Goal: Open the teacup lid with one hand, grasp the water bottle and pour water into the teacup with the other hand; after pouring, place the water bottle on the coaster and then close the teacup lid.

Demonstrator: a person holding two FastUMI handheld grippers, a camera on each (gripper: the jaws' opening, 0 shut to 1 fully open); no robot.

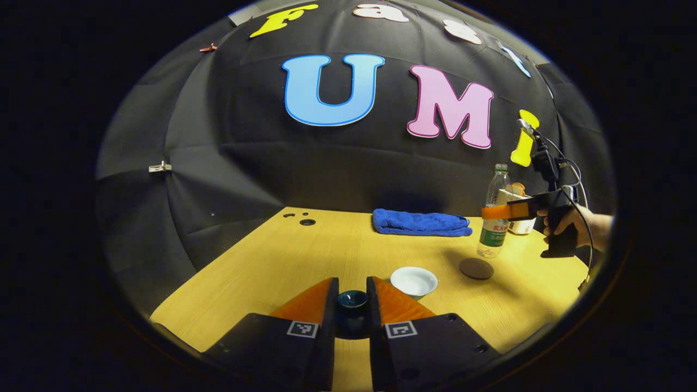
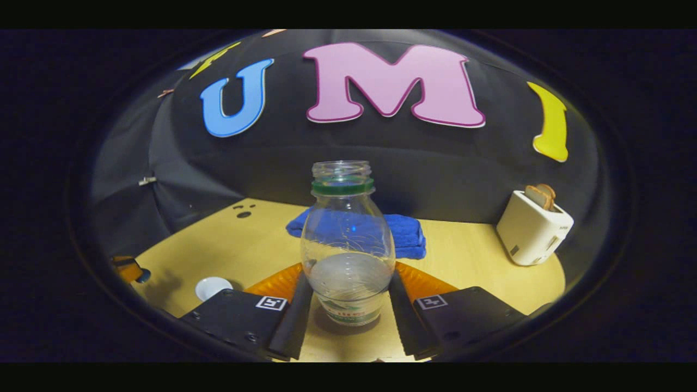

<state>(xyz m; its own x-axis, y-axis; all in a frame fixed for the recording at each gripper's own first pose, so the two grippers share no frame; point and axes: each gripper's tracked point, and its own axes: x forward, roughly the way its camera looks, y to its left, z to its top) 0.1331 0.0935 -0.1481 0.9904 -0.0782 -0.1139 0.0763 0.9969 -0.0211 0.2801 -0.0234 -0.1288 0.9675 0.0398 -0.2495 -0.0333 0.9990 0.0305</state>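
Left gripper (image 1: 352, 296) has both fingers clamped on the dark teacup lid (image 1: 352, 299), held over the near part of the wooden table (image 1: 305, 256), with the white teacup (image 1: 414, 281) just to its right. Right gripper (image 2: 346, 294) grips the uncapped water bottle (image 2: 347, 239), upright and lifted, both fingers on its body. Round dark coaster (image 1: 476, 268) lies below it; blue towel (image 1: 420, 223) far, toaster (image 2: 533, 228) right.

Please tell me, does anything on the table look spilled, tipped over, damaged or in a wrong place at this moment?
Nothing stands out. The water bottle stands upright without a cap, partly filled, between the right gripper's fingers. The wooden table shows no puddle; the coaster, white saucer and folded blue towel lie flat.
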